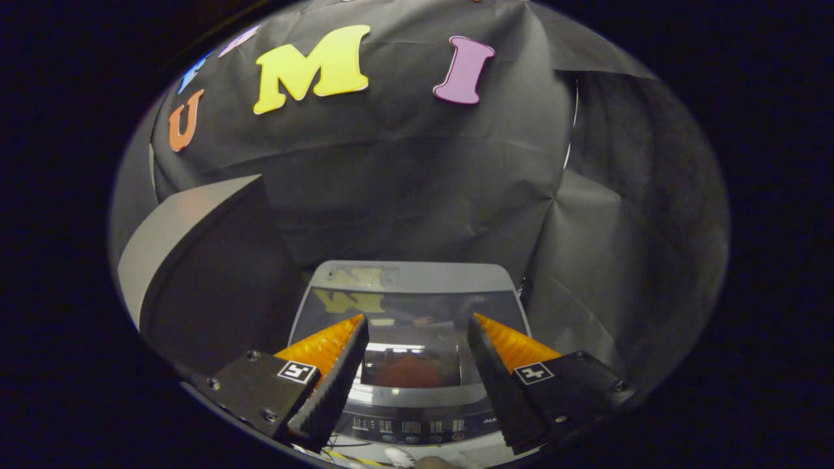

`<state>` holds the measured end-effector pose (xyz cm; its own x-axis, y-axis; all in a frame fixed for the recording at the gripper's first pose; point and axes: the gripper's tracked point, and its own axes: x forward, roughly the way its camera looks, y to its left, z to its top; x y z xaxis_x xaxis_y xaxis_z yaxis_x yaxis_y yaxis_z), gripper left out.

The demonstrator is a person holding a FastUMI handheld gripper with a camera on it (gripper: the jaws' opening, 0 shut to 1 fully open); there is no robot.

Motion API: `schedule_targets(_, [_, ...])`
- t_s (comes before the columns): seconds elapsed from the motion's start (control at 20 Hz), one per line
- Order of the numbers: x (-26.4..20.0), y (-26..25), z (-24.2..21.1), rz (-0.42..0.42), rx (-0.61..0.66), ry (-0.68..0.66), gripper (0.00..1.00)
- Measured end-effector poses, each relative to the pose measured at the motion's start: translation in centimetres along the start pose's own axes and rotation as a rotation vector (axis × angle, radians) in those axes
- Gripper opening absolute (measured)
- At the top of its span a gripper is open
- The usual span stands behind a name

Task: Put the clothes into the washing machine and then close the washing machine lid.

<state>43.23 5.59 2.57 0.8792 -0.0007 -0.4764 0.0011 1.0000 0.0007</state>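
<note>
The washing machine (404,277) stands below me against the black cloth wall. Its glass lid (423,311) lies flat and shut, mirroring the wall. Through the lid's window a reddish-orange piece of clothing (407,372) shows inside the drum. The control panel (417,426) runs along the machine's near edge. My gripper (417,318) hovers above the lid, open, with nothing between its fingers. The orange-backed black fingers (335,378) frame the lid's window from either side; whether they touch the lid I cannot tell.
A grey slanted panel (176,228) rises to the left of the machine. Black cloth (619,260) hangs in folds behind and to the right. Something pale (401,457) lies on the floor in front of the control panel.
</note>
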Motion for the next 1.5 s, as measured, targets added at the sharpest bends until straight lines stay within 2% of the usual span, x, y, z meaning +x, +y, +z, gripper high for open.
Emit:
schedule_targets(0.45, [-5.0, -0.7, -1.7, -0.025, 0.02, -0.043, 0.95])
schedule_targets(0.8, [-13.5, -1.2, -3.2, -0.029, 0.054, -0.18, 0.95])
schedule_targets(0.95, [-18.5, -1.3, -3.7, -0.021, 0.055, -0.288, 0.95])
schedule_targets(1.15, [-24.8, -1.8, -6.6, -0.014, 0.051, -0.382, 0.97])
schedule_targets(1.5, [-34.0, -3.4, -14.6, 0.002, 0.042, -0.457, 0.99])
